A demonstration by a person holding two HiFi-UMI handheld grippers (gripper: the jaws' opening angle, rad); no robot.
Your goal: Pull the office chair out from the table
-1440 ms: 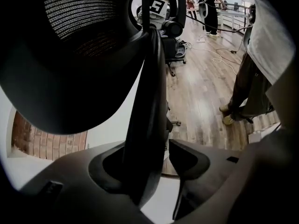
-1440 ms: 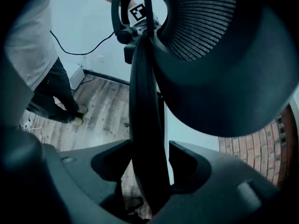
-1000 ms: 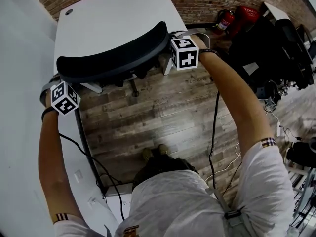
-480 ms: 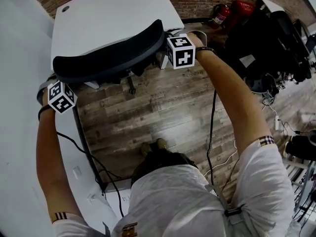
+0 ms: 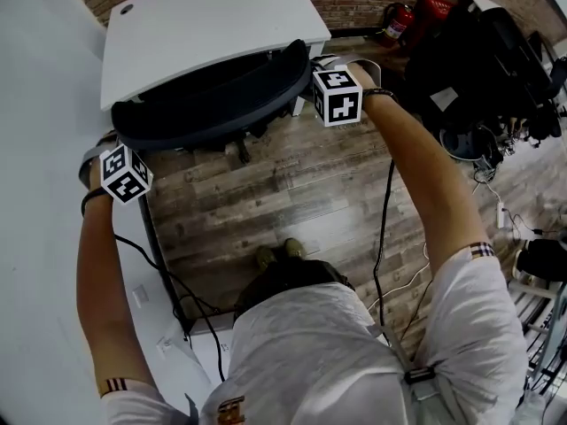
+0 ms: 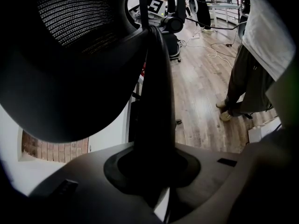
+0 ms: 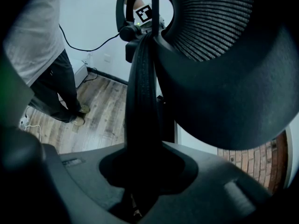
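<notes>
Office chair (image 5: 213,113) farther from table (image 5: 204,25)

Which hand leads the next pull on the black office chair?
Right gripper, marginally: both clamp the black backrest rim, but the left gripper is beside the white wall; right has wooden floor alongside.

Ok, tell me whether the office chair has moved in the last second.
Yes: the office chair has slid out from the white table, toward the person; its backrest covers less tabletop.
</notes>
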